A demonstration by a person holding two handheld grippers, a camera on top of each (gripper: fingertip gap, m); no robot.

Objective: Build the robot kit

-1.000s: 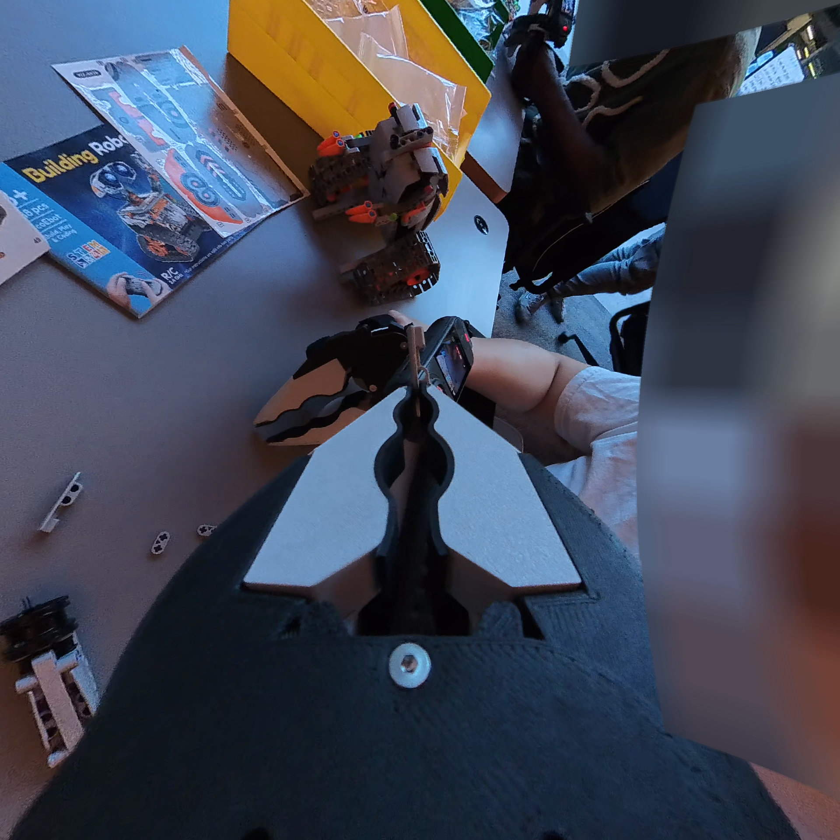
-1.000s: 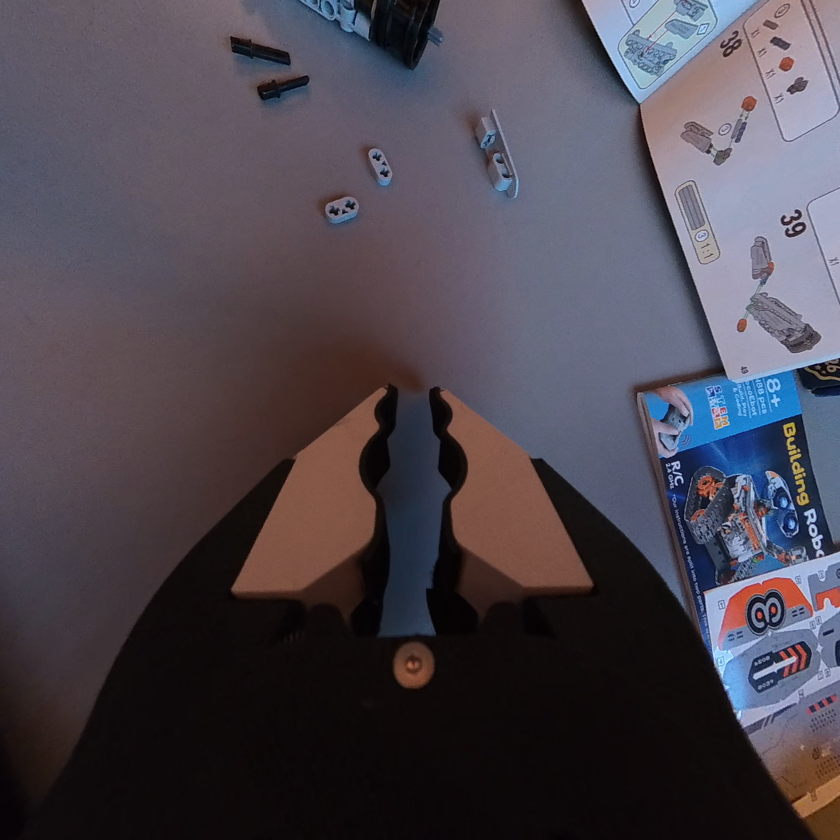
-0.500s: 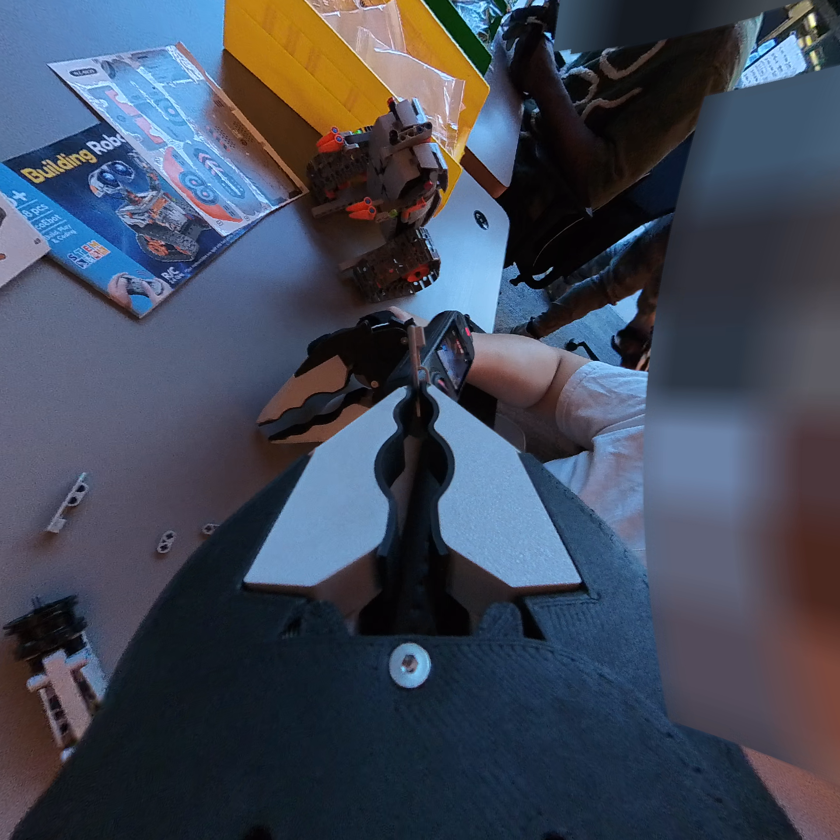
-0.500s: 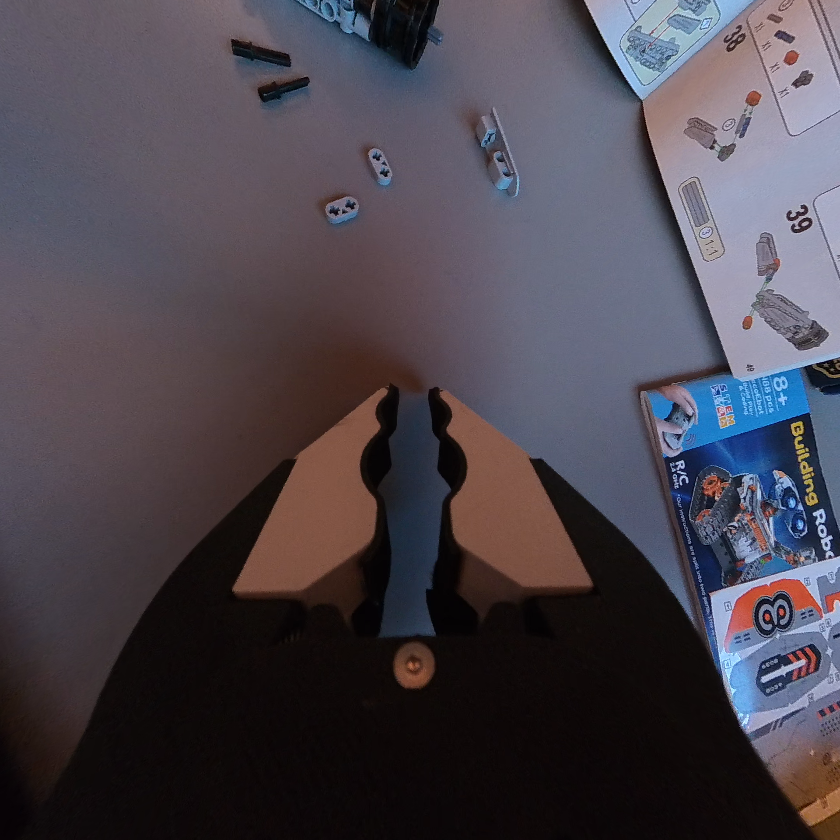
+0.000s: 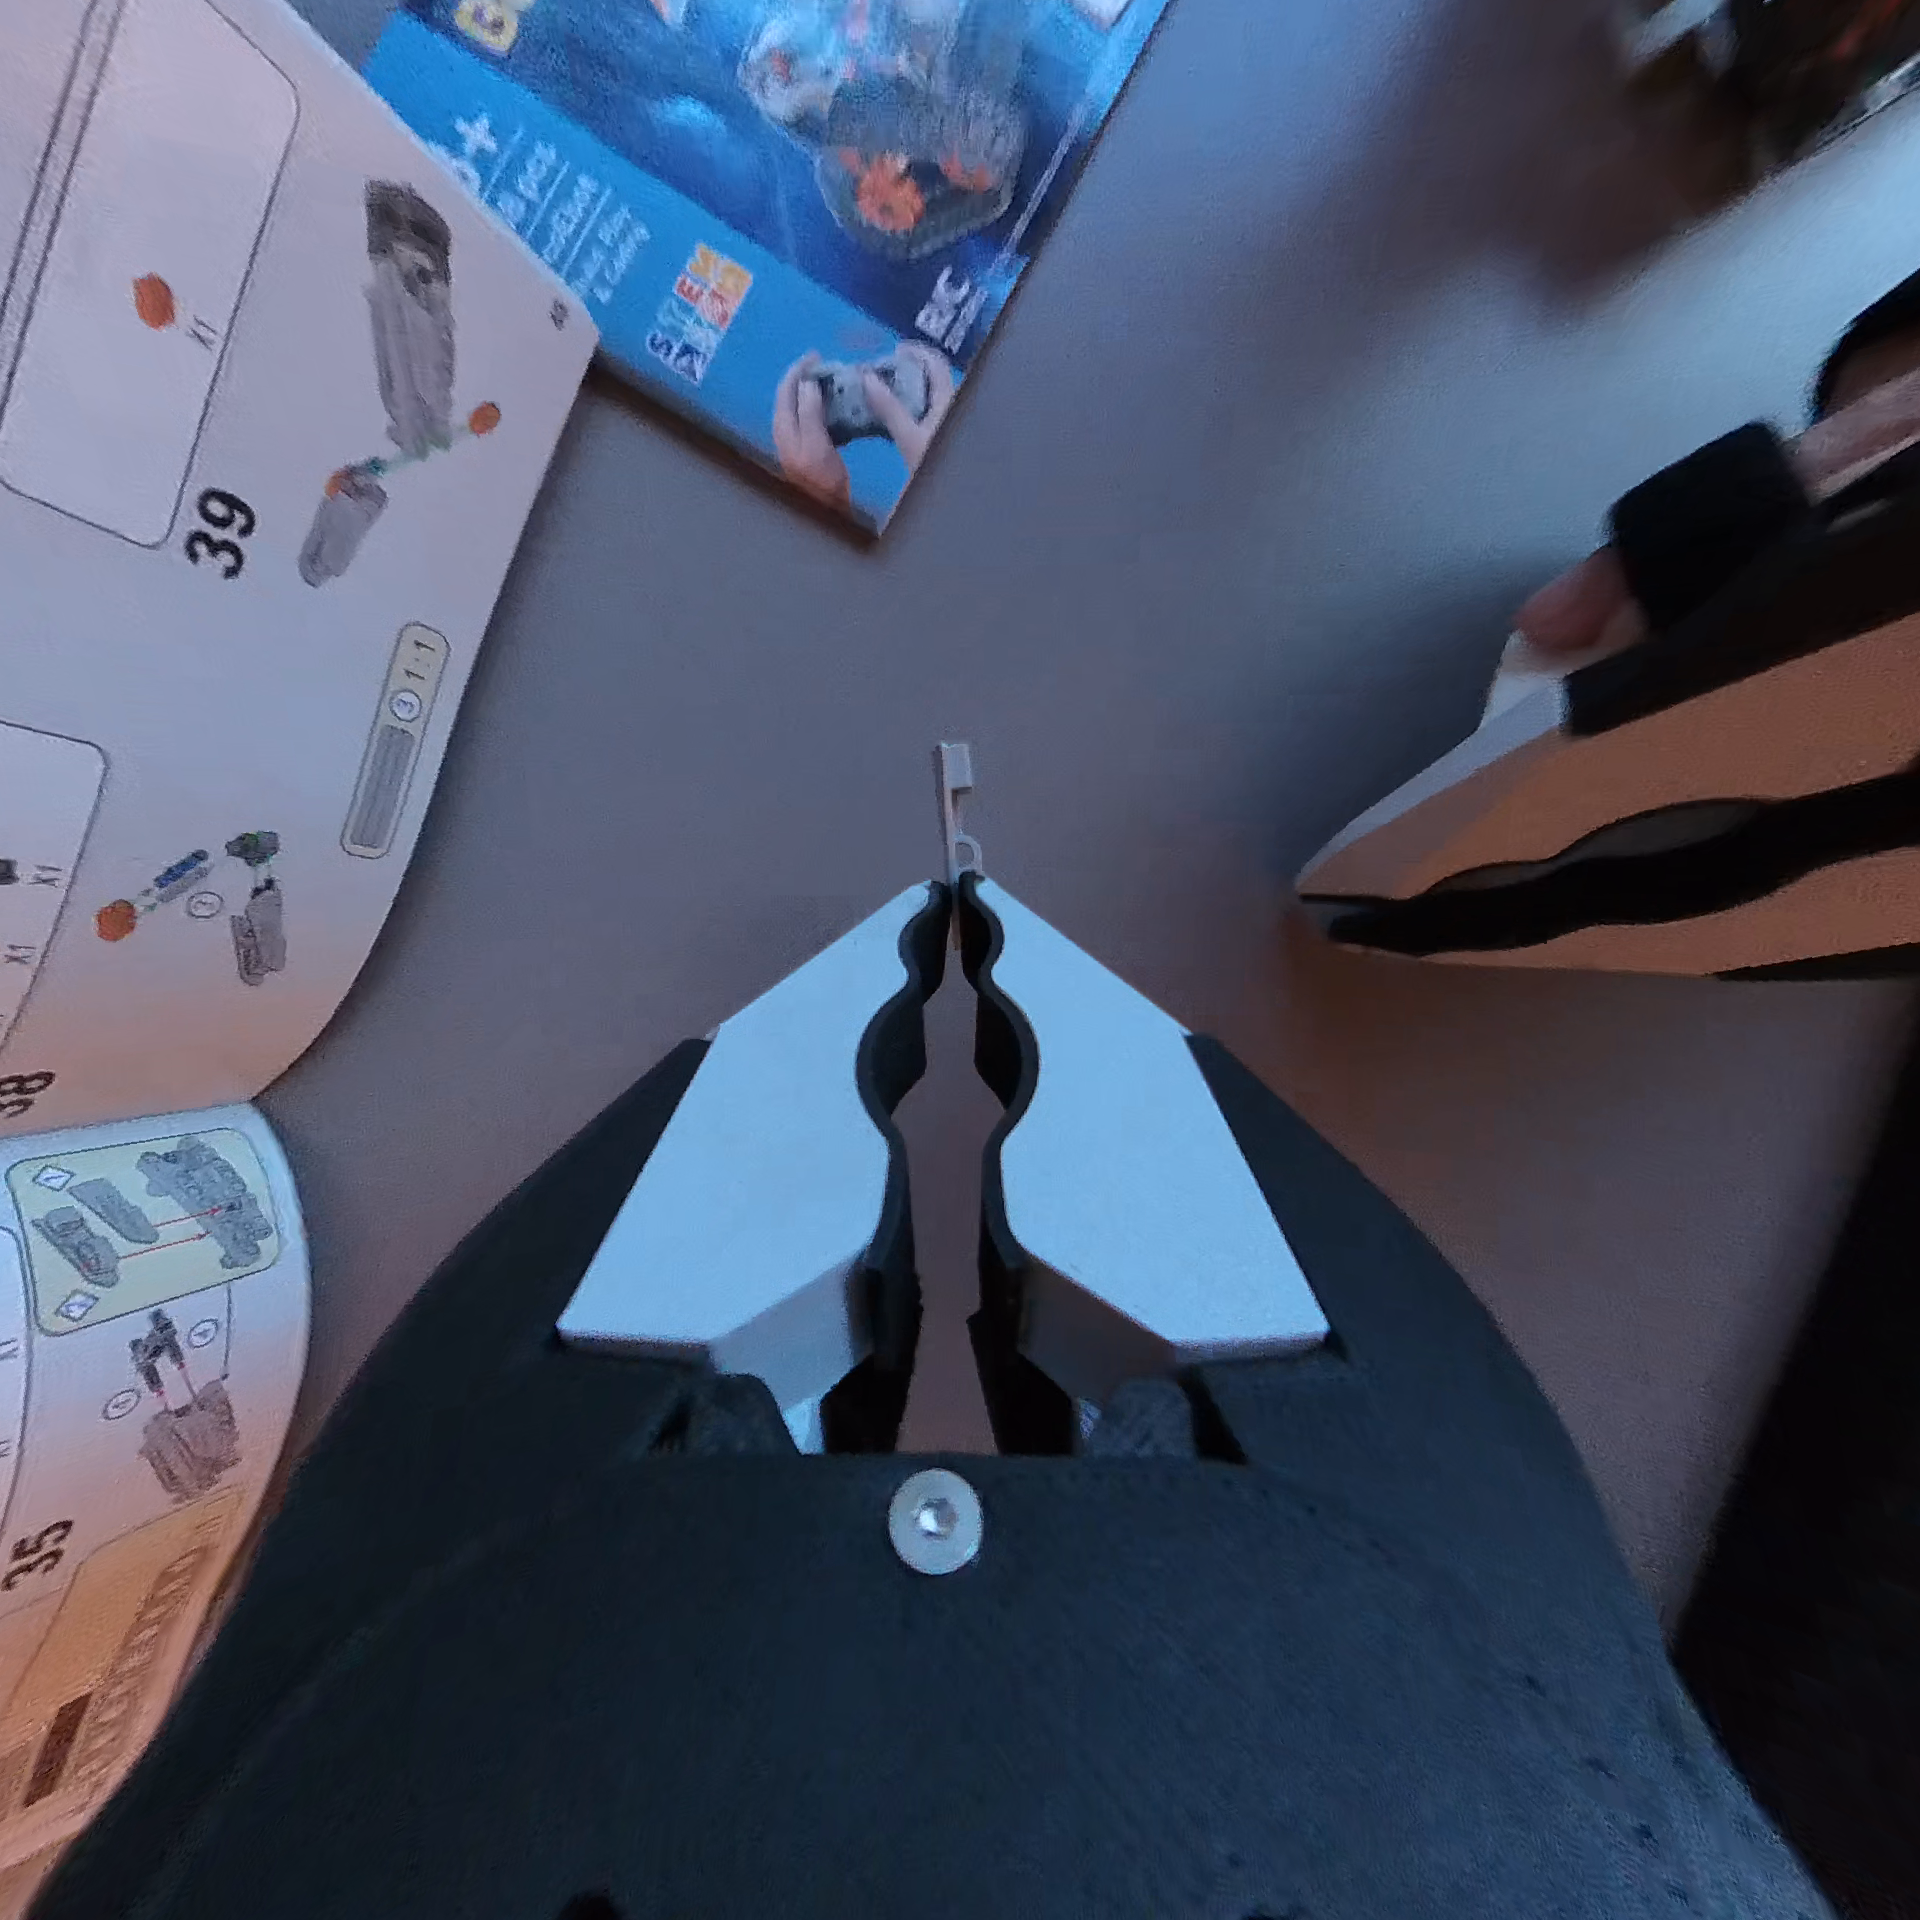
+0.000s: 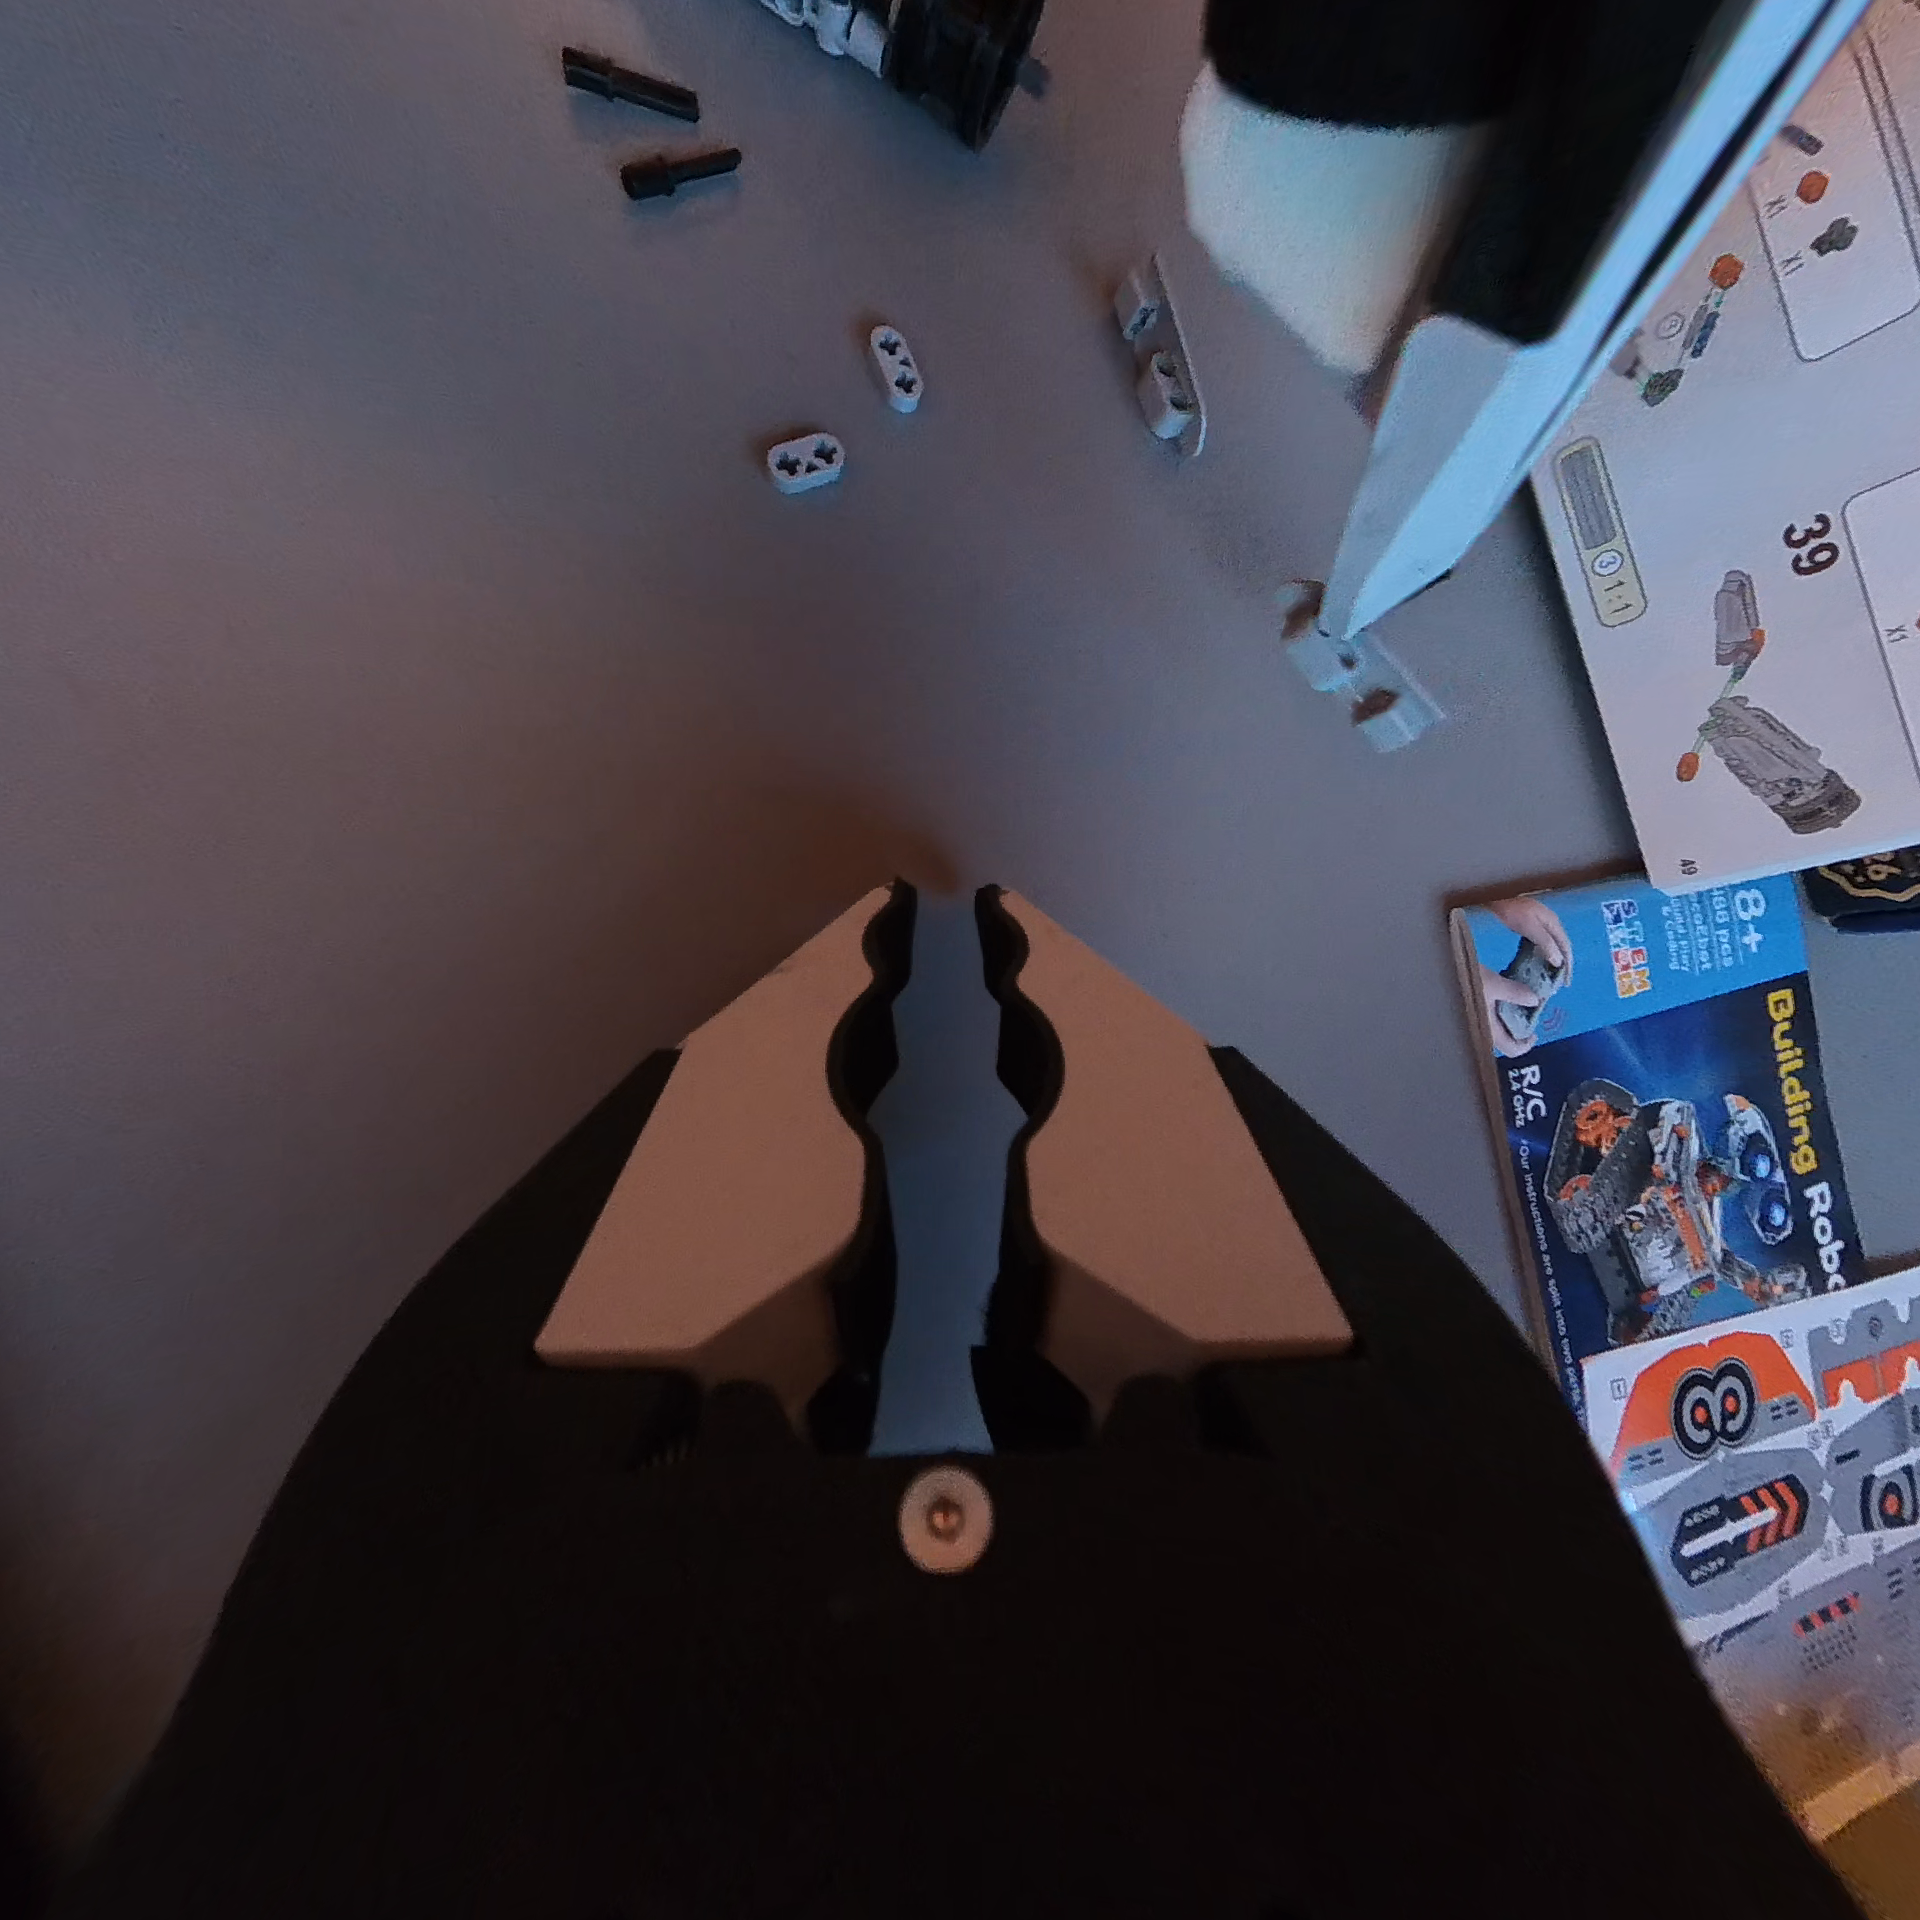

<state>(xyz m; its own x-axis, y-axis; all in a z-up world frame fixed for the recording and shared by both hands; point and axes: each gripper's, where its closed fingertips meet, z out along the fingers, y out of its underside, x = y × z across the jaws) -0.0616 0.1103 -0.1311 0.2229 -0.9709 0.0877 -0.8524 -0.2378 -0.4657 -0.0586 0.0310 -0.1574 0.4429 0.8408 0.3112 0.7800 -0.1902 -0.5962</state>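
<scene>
The grey tabletop carried everything. An open instruction booklet lay flat on it, and just beside that lay a blue-covered booklet with a sticker sheet overlapping one end of it.

The left hand-held gripper pointed down toward the tabletop, tilted, its tips pinched shut on a small light grey building-toy piece that stuck out past them. In the right wrist view this same gripper came in from the upper right, its tips meeting that piece low over bare tabletop just beside the open booklet's edge; whether the piece touched the surface could not be told. A pale sleeve showed behind the gripper.

The right hand-held gripper hovered over bare tabletop with a narrow gap between its tips and nothing in it. In the left wrist view it lay nearly flat at the right, a fingertip of the holding hand showing on its body.

Loose parts lay past the right gripper: a black-wheeled assembly at the frame's top, a grey bracket piece, two short grey two-hole beams, and two black pins.
</scene>
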